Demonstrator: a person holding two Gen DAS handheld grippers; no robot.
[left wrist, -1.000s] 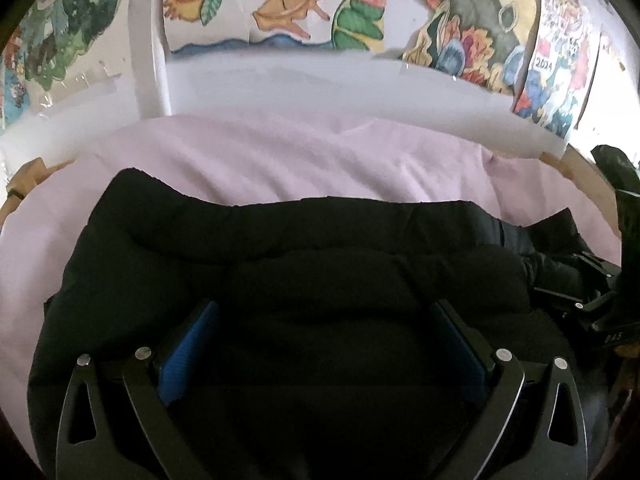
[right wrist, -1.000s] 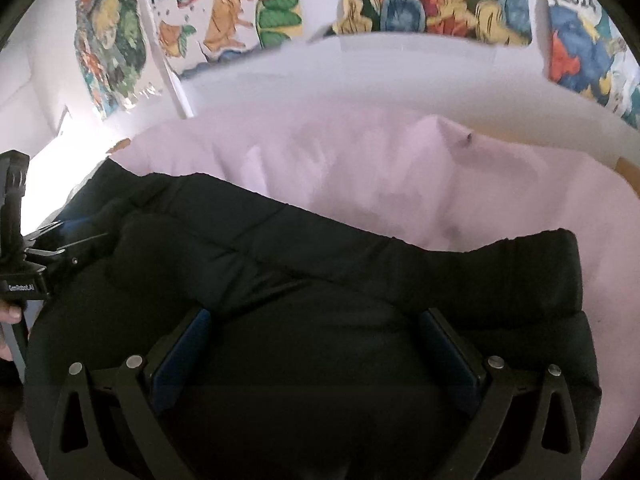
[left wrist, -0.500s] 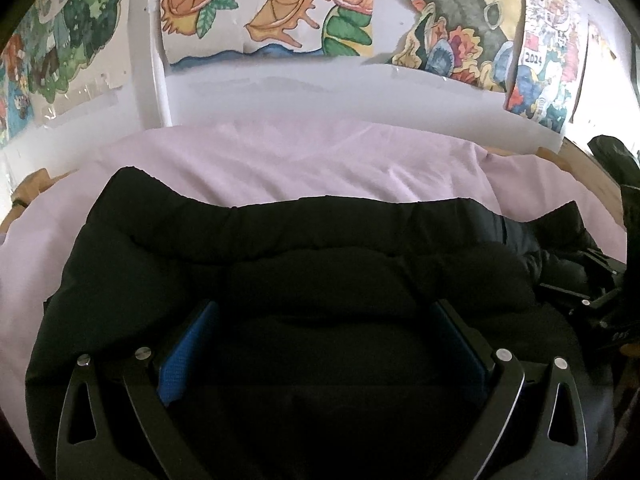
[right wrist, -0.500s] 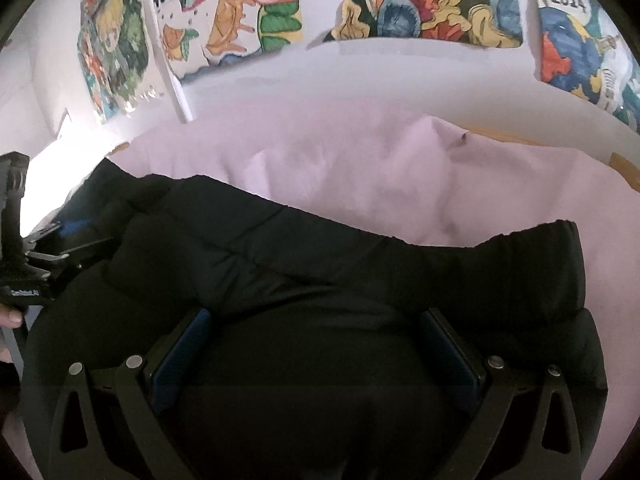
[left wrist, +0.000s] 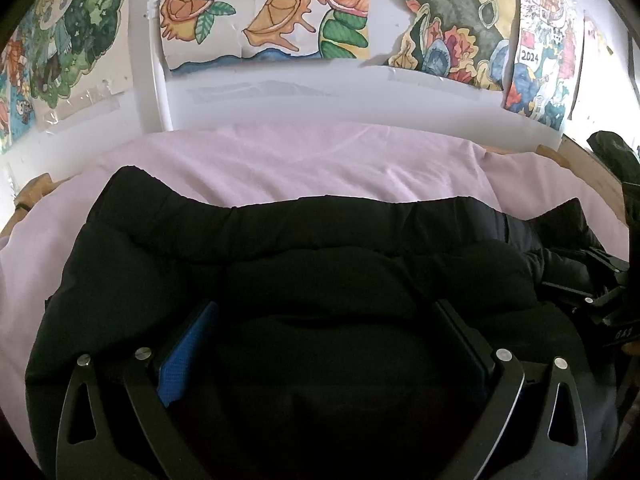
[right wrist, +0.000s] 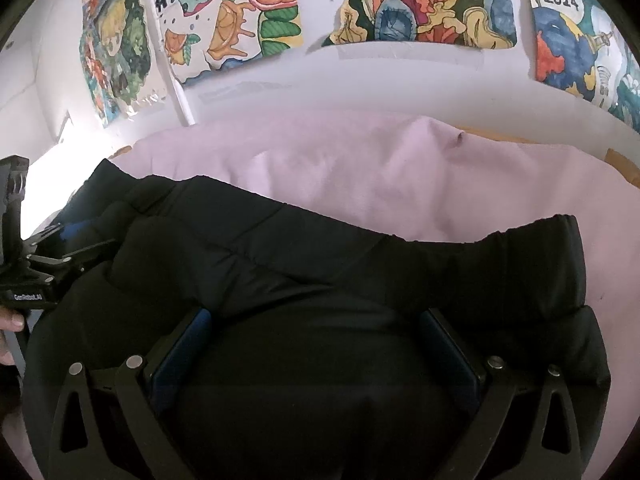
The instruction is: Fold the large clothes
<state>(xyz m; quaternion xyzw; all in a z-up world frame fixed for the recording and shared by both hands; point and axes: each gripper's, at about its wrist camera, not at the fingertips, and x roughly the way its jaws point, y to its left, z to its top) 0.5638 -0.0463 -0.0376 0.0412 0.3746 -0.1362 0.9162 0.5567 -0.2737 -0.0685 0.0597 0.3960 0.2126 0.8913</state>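
A black padded jacket (left wrist: 280, 256) lies folded on a pale pink sheet (left wrist: 304, 160); it also fills the lower right wrist view (right wrist: 320, 264). My left gripper (left wrist: 324, 320) is open, its blue-padded fingers (left wrist: 180, 360) spread wide and resting on the jacket's bulky fold. My right gripper (right wrist: 316, 328) is open too, fingers (right wrist: 180, 356) spread over the jacket. The right gripper shows at the right edge of the left wrist view (left wrist: 596, 296). The left gripper shows at the left edge of the right wrist view (right wrist: 44, 264).
A white wall (left wrist: 320, 92) with colourful posters (left wrist: 280, 12) stands right behind the bed. A wooden bed frame edge (left wrist: 592, 176) shows at the right, with a dark object (left wrist: 612, 152) on it.
Both views have tilted up slightly, showing more of the posters. The jacket's far edge has shifted a little nearer. Both grippers stay spread wide.
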